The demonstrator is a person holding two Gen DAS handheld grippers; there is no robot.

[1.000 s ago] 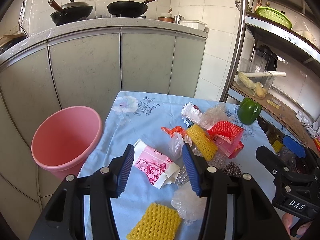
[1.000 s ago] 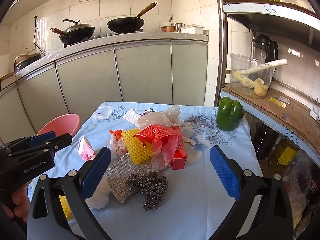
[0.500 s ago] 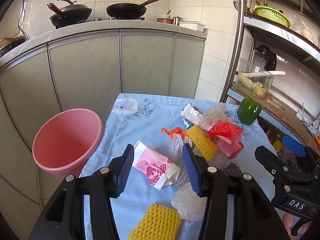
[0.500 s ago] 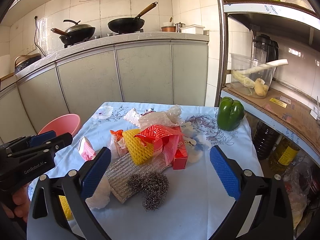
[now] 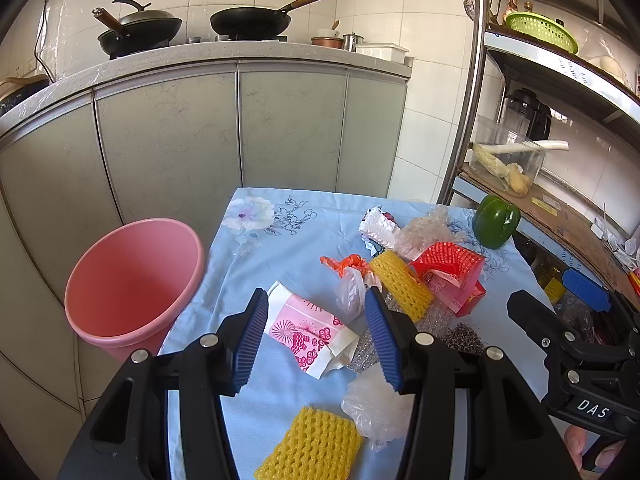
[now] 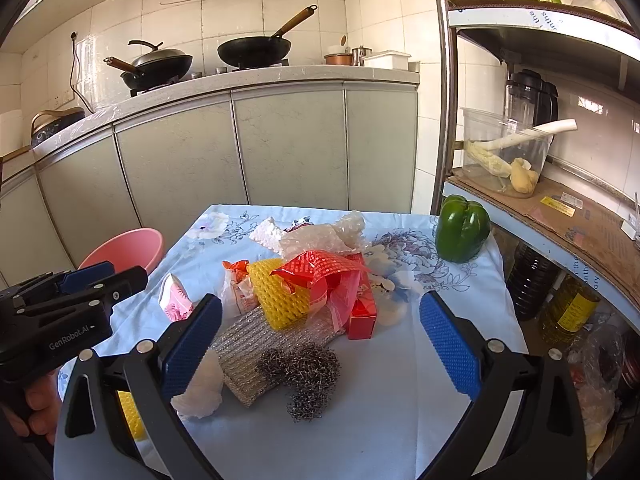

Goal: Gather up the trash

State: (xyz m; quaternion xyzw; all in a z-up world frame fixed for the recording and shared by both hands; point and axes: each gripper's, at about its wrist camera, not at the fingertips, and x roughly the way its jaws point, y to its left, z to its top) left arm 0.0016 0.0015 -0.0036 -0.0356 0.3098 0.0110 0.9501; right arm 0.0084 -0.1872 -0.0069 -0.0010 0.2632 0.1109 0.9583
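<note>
A heap of trash lies on the blue flowered tablecloth [image 5: 280,240]: a pink and white paper wrapper [image 5: 310,330], yellow foam nets [image 5: 402,284] [image 5: 310,446], red mesh and a red box [image 6: 360,300], clear plastic bags [image 5: 374,406], a steel wool ball [image 6: 306,374] and a silver scouring pad [image 6: 244,344]. A pink bucket [image 5: 132,284] stands on the floor left of the table. My left gripper [image 5: 316,338] hovers open above the pink wrapper, holding nothing. My right gripper [image 6: 320,344] hangs open and wide above the steel wool, holding nothing.
A green bell pepper [image 6: 462,228] sits at the table's far right corner. Grey cabinets [image 5: 240,128] with pans on the counter stand behind the table. A metal shelf rack [image 6: 560,208] with a clear tub, bottles and bags stands on the right.
</note>
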